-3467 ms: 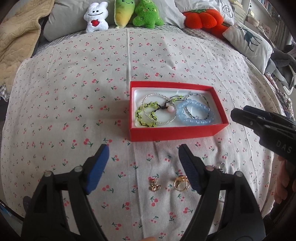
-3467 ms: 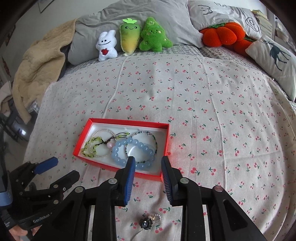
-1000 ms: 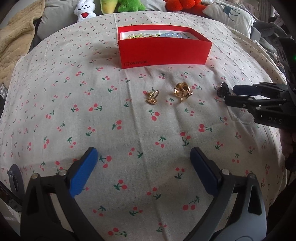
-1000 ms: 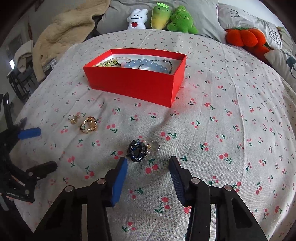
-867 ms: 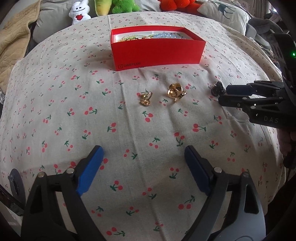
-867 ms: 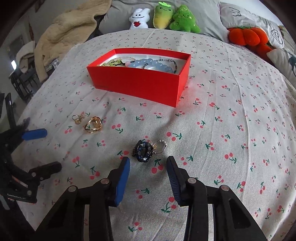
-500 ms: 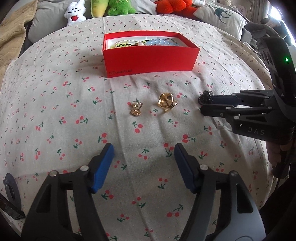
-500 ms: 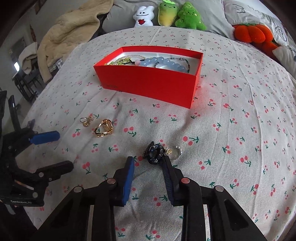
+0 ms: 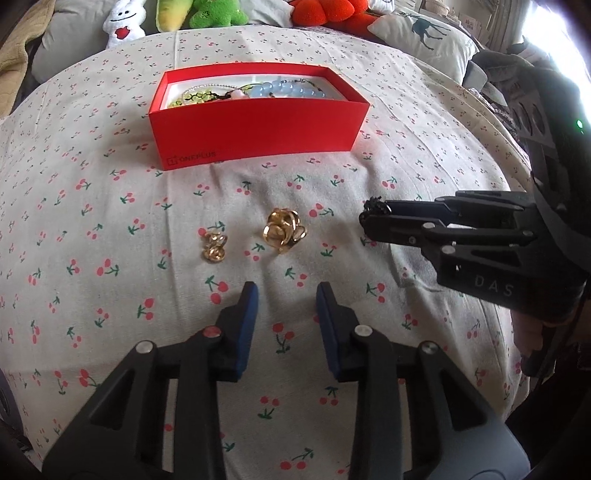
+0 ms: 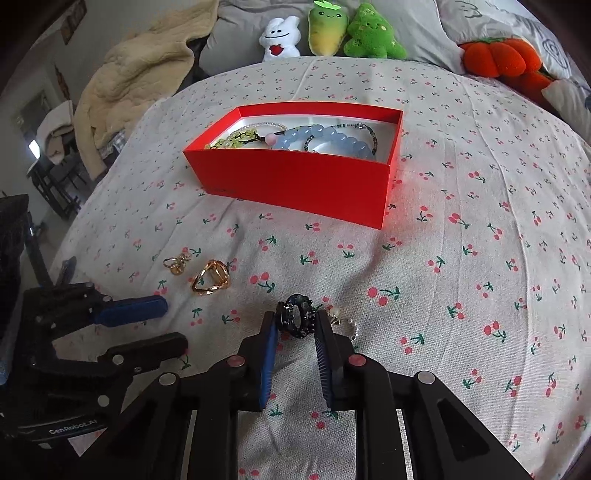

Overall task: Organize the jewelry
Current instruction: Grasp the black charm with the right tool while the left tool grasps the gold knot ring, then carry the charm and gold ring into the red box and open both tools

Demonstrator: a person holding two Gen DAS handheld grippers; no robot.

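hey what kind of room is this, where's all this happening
Most likely a bedroom, on a bed. The jewelry box sits on a soft cherry-print sheet, pillows and plush toys line the far end, and a blanket lies bunched at one side.

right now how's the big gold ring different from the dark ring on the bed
The big gold ring is shiny gold, with looping open bands; the dark ring is black and bluish, with a bumpy surface. The gold ring lies free, ahead of the left hand-held gripper, whose jaws have been closing with nothing between them; the dark ring sits between the pads of the right hand-held gripper, also closing. Both rest on the cherry-print sheet, outside the red box.
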